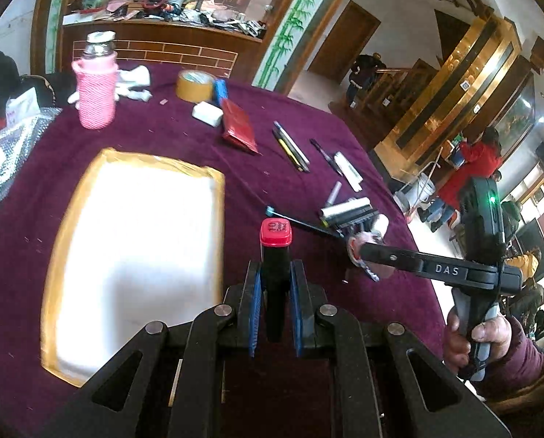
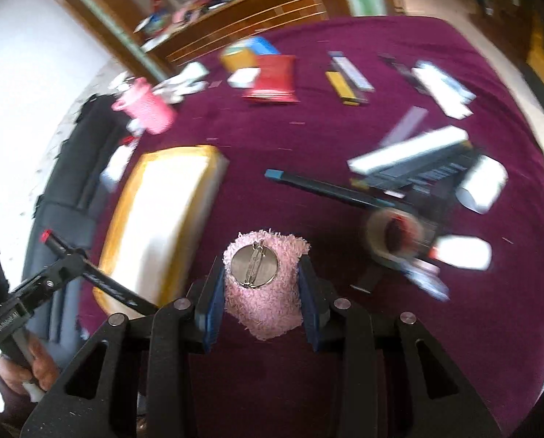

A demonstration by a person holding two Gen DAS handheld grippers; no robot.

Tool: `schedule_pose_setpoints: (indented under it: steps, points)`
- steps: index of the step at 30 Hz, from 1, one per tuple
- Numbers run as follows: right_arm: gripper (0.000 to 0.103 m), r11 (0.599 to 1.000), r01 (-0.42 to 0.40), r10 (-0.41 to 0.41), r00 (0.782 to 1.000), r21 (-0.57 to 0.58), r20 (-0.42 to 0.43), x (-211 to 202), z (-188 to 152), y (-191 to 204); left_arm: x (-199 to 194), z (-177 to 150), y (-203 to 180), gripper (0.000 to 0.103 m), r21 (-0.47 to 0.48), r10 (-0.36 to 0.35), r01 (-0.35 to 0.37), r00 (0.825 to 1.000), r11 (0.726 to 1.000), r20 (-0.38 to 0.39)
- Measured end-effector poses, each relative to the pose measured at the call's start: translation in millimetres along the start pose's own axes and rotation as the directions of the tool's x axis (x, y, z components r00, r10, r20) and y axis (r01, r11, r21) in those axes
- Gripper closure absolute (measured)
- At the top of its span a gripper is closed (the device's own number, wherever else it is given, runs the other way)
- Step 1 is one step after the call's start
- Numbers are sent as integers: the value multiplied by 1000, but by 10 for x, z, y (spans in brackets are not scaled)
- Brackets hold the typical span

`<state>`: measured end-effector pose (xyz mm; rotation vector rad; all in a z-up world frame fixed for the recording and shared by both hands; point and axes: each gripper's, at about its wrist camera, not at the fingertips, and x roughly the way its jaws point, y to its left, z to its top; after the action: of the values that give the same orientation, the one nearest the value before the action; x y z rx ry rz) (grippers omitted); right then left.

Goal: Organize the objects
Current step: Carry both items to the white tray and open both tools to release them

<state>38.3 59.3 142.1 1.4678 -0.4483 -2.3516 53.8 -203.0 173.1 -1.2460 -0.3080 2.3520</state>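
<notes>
Gripping a black marker with a red cap (image 1: 275, 252), the left gripper (image 1: 275, 292) has both blue pads pressed on the barrel, held above the cloth at lower centre of the left wrist view. Right gripper (image 2: 263, 292) is clamped on a fluffy pink item with a round metal pin-back (image 2: 254, 263), lower centre of the right wrist view.

White tray with a yellow rim (image 1: 133, 241) fills the left half of the left wrist view; a bare strip of maroon tablecloth (image 1: 184, 138) separates its right edge from the loose items. Table edge curves down the right side, floor beyond it.

On the cloth: pink knitted bottle (image 1: 95, 89) upper left, tape roll (image 1: 194, 85), red wallet (image 1: 238, 127), pens (image 1: 290, 146) toward upper centre, well apart from the tray. Clear tape roll (image 2: 394, 235) lies just right of the pink item. Right wrist view is motion-blurred. Cluttered wooden counter (image 1: 162, 27) stands behind the table.
</notes>
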Motion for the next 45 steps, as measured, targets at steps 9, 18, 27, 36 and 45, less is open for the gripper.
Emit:
schedule_pose_setpoints:
  steps: [9, 18, 27, 36, 45]
  points:
    - [68, 994, -33, 26, 998, -103, -61, 905, 471, 941, 474, 423, 902, 91, -53, 1, -7, 994, 999, -106]
    - [69, 961, 130, -149, 987, -244, -61, 1588, 693, 1212, 1377, 737, 1383, 91, -151, -57, 27, 979, 988, -196]
    - [66, 952, 187, -207, 976, -242, -61, 1778, 818, 1149, 1664, 762, 1566, 85, -229, -50, 4, 979, 973, -197]
    - [60, 982, 124, -140, 983, -140, -116, 1788, 928, 1048, 1377, 744, 1755, 57, -353, -74, 31, 991, 935, -108]
    - [59, 994, 75, -82, 993, -79, -90, 1503, 1005, 1039, 1142, 719, 1622, 53, -370, -77, 53, 996, 928, -49]
